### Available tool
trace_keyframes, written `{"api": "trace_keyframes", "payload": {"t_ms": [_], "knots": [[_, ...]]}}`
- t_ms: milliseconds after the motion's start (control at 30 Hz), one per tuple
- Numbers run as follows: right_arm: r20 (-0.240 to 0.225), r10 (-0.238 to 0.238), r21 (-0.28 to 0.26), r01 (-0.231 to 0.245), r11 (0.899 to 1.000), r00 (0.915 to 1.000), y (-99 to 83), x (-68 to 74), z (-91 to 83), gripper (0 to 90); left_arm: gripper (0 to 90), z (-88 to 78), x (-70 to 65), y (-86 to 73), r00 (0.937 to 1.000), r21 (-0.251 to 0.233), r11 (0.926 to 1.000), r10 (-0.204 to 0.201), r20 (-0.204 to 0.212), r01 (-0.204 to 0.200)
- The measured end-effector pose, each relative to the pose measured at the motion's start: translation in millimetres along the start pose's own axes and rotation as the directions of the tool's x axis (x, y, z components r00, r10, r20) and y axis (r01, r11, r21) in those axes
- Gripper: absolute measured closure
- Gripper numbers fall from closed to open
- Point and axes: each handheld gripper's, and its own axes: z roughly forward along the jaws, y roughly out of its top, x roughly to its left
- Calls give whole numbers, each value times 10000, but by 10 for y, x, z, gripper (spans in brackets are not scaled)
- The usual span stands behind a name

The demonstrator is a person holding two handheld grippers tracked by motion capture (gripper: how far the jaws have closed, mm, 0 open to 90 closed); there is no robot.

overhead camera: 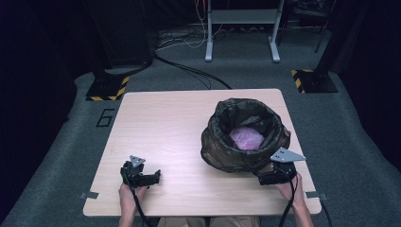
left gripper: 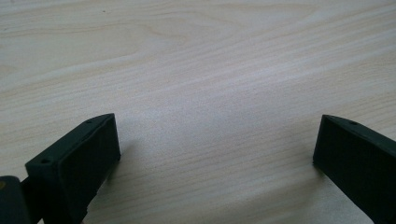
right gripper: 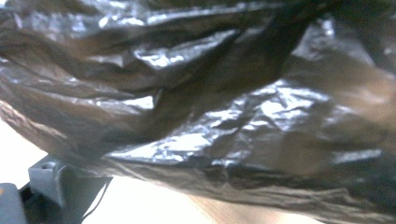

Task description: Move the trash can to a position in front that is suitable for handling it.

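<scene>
At the left, our left gripper (overhead camera: 150, 178) rested low on the table (overhead camera: 165, 123) near the front edge, its jaws spread wide with bare wood between them and nothing held. The black bin bag (overhead camera: 222, 151), open mouth upward with a pink bag (overhead camera: 246, 138) inside, sat on the table's right half, well apart from that gripper and off to its right. Our right gripper (overhead camera: 273, 176) was far nearer, pressed against the bag's near lower side, pointing away from us into the plastic (right gripper: 201, 116). We could not tell whether its jaws were spread or pinching film, since the bag covered them.
</scene>
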Motion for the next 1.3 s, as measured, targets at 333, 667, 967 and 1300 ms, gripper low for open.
{"api": "trace_keyframes", "payload": {"t_ms": [333, 667, 967, 1300], "knots": [[-195, -110, -30, 110, 9999, 9997, 101, 55, 144, 0, 2, 1, -1, 0, 10000, -17, 10000, 27, 18, -27], [-360, -186, -75, 183, 9998, 9992, 238, 133, 297, 0, 2, 0, -1, 0, 10000, -6, 10000, 42, 22, -42], [-293, -161, -134, 157, 9998, 9994, 362, 227, 427, 0, 2, 0, -2, 0, 10000, -5, 10000, 61, 39, -61], [149, 132, -97, -130, 9999, 9998, 490, 311, 588, 0, 1, -2, 0, 0, 9999, 31, 9999, 106, 46, -106]]}}
